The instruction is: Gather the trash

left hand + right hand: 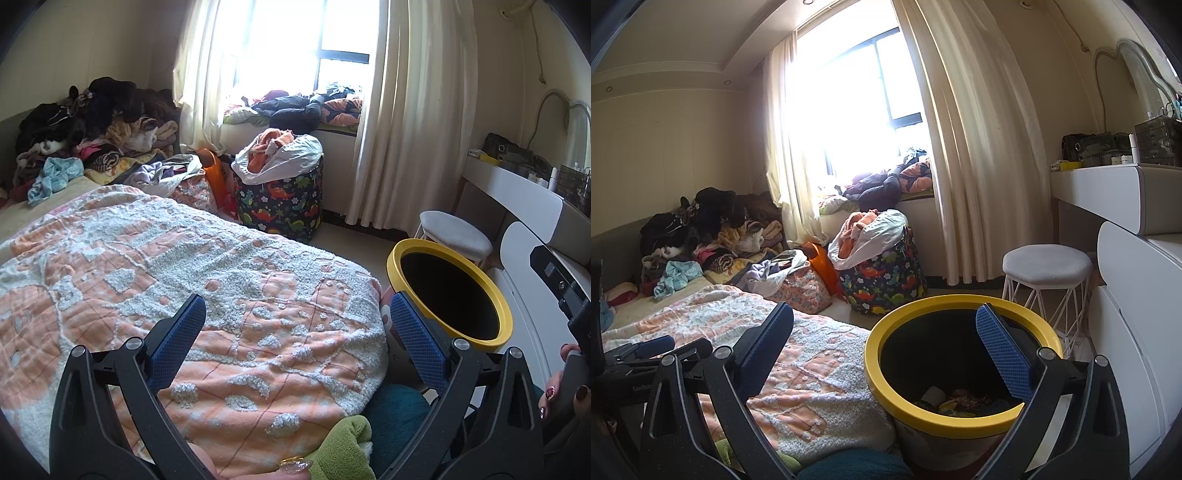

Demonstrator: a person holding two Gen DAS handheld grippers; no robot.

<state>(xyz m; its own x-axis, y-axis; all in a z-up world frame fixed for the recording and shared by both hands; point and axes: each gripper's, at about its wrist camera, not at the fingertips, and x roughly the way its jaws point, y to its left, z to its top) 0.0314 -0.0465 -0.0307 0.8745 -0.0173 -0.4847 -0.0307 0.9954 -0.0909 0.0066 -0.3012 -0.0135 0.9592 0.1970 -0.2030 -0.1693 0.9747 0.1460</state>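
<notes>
Trash (955,400) is lying light and crumpled inside the yellow-rimmed bin (886,384) at five o'clock, while both grippers (295,343) (886,354) are hanging spread wide, empty.

- Home bedroom: bed with orange-white blanket (207,280) beneath the left fingers.
- Clothes pile (92,125) far ahead-left.
- Curtained window (846,103) ahead.
- Vanity (1108,192), stool (1047,264) beyond right fingers.

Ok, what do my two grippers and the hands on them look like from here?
Both the left gripper and the right gripper have black angular linkage arms with silver pivot bolts and blue textured pads. The hand on the right gripper's handle wears dark red decorated nail polish; near the left gripper a glittery nail shows.
</notes>
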